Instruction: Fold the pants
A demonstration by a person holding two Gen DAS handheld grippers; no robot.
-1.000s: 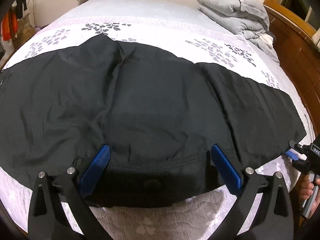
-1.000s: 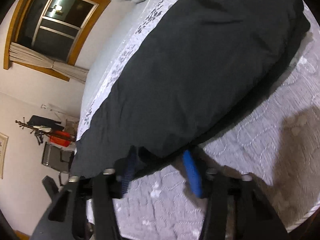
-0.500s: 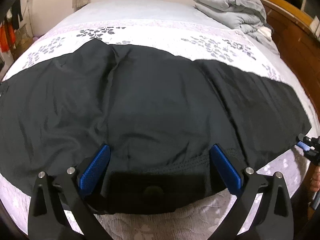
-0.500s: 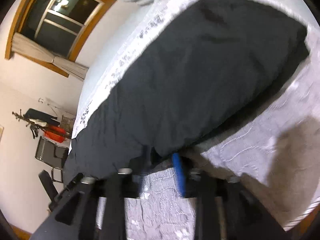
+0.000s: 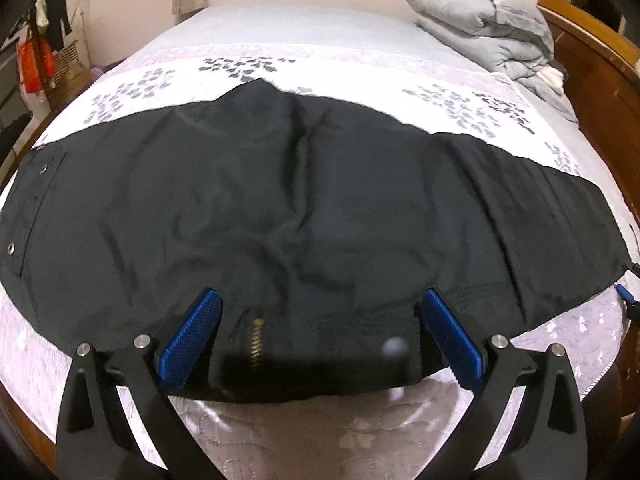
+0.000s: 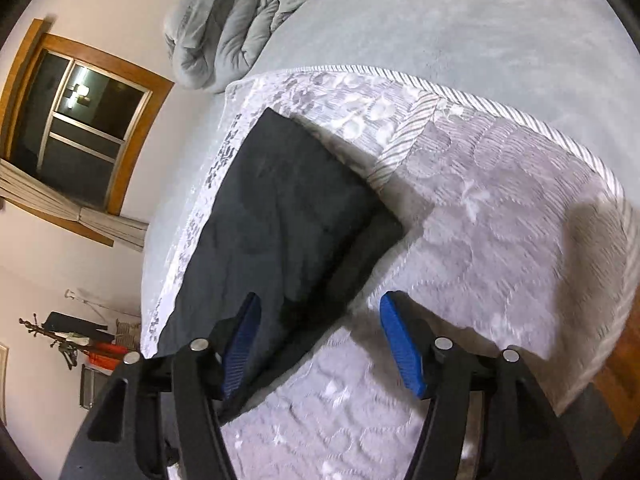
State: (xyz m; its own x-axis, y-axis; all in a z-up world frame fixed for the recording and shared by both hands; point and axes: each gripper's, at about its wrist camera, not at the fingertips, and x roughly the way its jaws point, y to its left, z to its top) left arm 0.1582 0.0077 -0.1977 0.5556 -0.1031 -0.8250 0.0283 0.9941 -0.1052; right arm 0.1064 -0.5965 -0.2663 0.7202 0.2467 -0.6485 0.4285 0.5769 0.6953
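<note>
Black pants [image 5: 304, 208] lie flat across the quilted bedspread [image 5: 360, 432], one garment only, spread from the 9 o'clock rim of the left wrist view to about 3 o'clock; the waistband with its brass zipper [image 5: 256, 340] and one round button [image 5: 395, 345] sits at 6 o'clock, and two metal snaps show on the pocket flap at 9 o'clock; one folded grey duvet [image 5: 480, 24] rests at the bed's far corner, at 1 o'clock. The left gripper [image 5: 320, 332] points steeply down at the near edge, its two blue pads [image 5: 192, 336] spread wide to either side of the waistband; whether they press the cloth cannot be told. The right gripper [image 6: 320, 344] is tilted and rolled, its two blue pads [image 6: 400, 344] well apart; its jaws have just been opening, and only the pants' near edge lies between them, untouched by the right-hand pad. In the right wrist view the leg end [image 6: 288, 216] runs from 7 o'clock toward 11 o'clock, its hem corners squared; bare bedspread stretches from 12 to 5 o'clock, with the wooden bed frame [image 6: 616, 364] at the 4 o'clock edge; one dark window [image 6: 80, 128] sits at 9 o'clock.
</note>
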